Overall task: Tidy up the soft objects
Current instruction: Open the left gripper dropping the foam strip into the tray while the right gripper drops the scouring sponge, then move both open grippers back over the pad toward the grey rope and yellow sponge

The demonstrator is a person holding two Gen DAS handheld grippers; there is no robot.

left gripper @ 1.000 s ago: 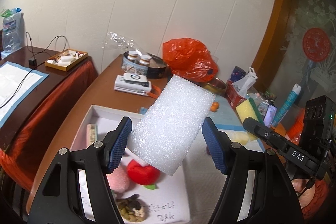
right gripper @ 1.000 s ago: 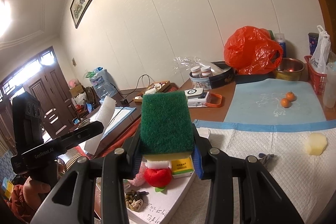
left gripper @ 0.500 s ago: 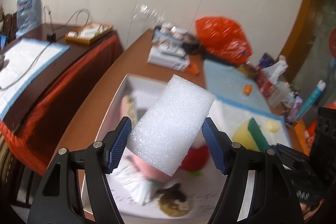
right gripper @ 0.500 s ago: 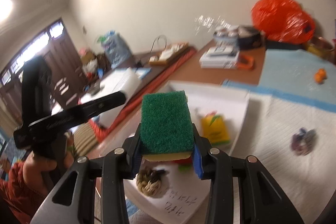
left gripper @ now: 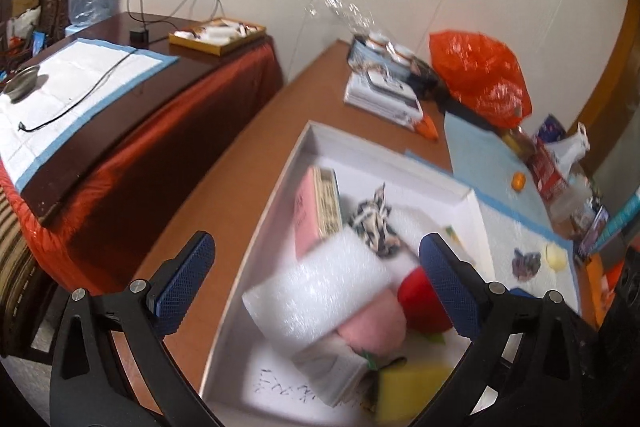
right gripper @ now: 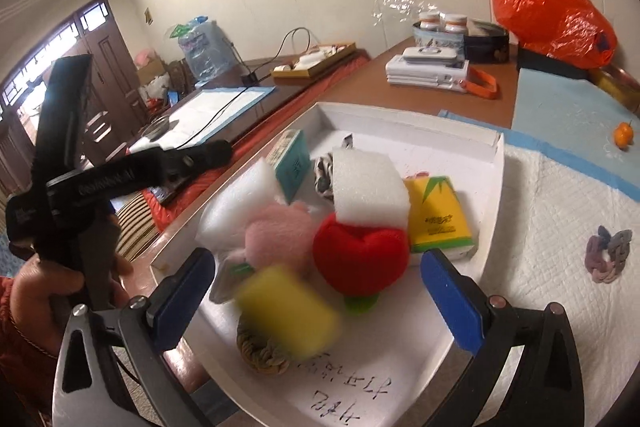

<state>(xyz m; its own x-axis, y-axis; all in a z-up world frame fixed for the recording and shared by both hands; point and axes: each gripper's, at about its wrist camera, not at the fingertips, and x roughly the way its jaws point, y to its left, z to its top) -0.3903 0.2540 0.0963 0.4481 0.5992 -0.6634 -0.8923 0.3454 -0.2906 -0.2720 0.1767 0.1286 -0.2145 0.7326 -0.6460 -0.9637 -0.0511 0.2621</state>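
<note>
My left gripper point(left gripper: 316, 283) hangs over the white tray point(left gripper: 384, 147), its jaws opening wide. The white foam block point(left gripper: 316, 291) lies loose between them on a pink plush point(left gripper: 376, 323), clear of both pads. My right gripper point(right gripper: 316, 303) is over the tray's point(right gripper: 404, 115) near end, jaws also opening. The yellow sponge point(right gripper: 288, 311), blurred, drops free between them above a woven coil point(right gripper: 260, 355). A red plush point(right gripper: 360, 255), a second white foam block point(right gripper: 368, 187) and the released foam point(right gripper: 236, 203) sit in the tray.
A yellow tissue pack point(right gripper: 440, 219) and a teal box point(right gripper: 294, 163) also lie in the tray. A knotted cord point(right gripper: 608, 255) rests on the white pad at right. An orange bag point(right gripper: 556, 15), stacked books point(right gripper: 428, 71) and a red-draped side table point(left gripper: 132, 131) stand beyond.
Both grippers sank toward the tray and tilted down. Both went from shut to wide open: the foam block left the left jaws, the sponge left the right ones.
</note>
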